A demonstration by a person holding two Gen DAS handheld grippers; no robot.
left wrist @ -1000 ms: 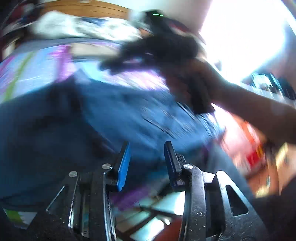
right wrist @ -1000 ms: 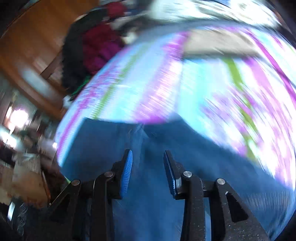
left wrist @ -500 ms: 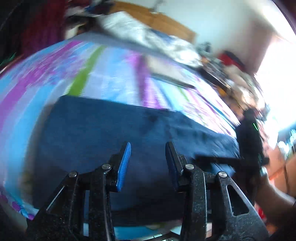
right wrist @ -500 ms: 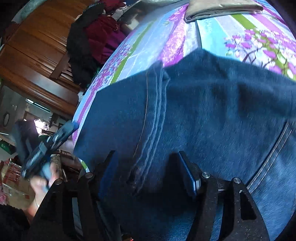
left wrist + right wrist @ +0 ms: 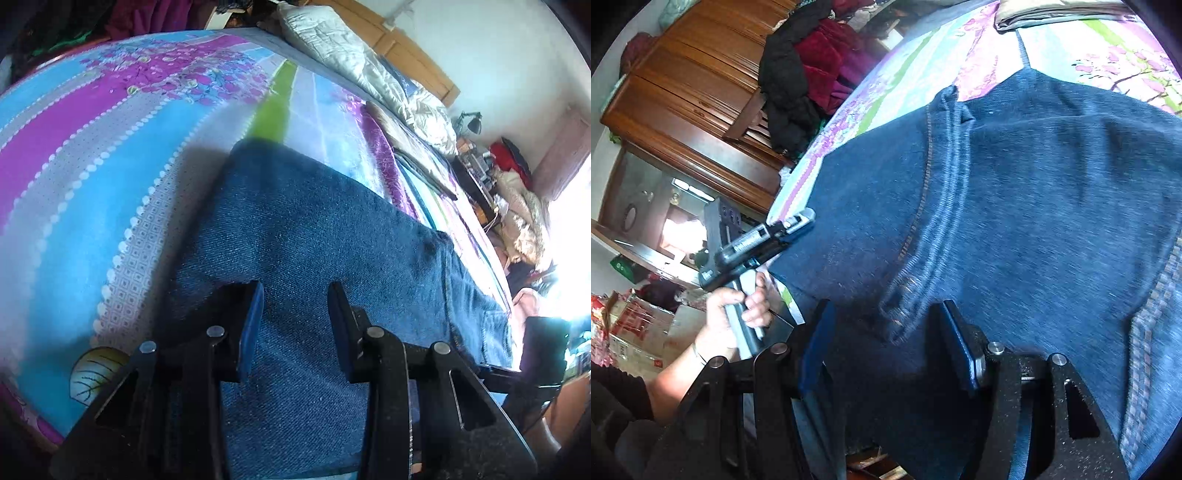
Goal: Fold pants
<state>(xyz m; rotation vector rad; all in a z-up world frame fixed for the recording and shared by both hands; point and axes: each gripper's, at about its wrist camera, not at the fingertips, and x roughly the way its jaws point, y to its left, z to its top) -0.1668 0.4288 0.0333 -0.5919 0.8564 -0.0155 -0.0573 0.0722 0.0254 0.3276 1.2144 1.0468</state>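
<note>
Left wrist view, jeans (image 5: 314, 236) lengthwise along bedspread (image 5: 92, 177), both grippers' fingers spread, empty.

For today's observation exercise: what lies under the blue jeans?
The jeans lie on a striped floral bedsheet, which shows around their edges. Whatever lies directly beneath the denim is covered and cannot be seen.
</note>
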